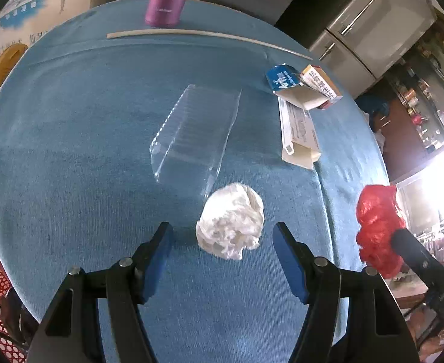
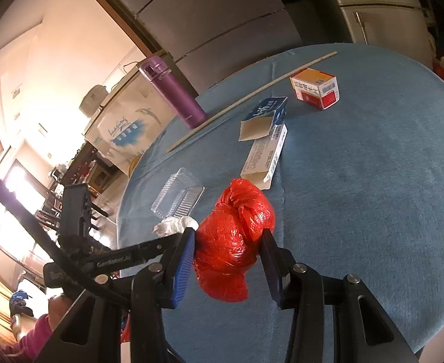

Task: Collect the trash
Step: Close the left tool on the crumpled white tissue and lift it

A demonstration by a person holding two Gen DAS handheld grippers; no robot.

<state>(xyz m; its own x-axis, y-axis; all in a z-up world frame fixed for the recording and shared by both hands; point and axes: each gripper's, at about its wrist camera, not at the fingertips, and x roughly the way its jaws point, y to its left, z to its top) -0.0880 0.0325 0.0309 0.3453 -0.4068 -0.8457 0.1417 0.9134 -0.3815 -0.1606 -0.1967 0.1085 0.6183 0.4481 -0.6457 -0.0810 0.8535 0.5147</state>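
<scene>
Left wrist view: left gripper point(image 1: 222, 239) spread around white wad point(image 1: 230, 220), bare tablecloth point(image 1: 70, 151) leftward.

left tool point(image 1: 222, 236) jaws spread, empty; right tool point(image 2: 228, 245) clamped shut.

Plenty of bare blue tablecloth point(image 1: 70, 151) is being left open on the left side. Straight ahead, the path is being blocked by a crumpled white paper wad point(image 1: 230, 220), with a clear plastic clamshell tray point(image 1: 194, 133) just behind it. The far right is being crowded by flattened cardboard cartons point(image 1: 300, 112).
</scene>
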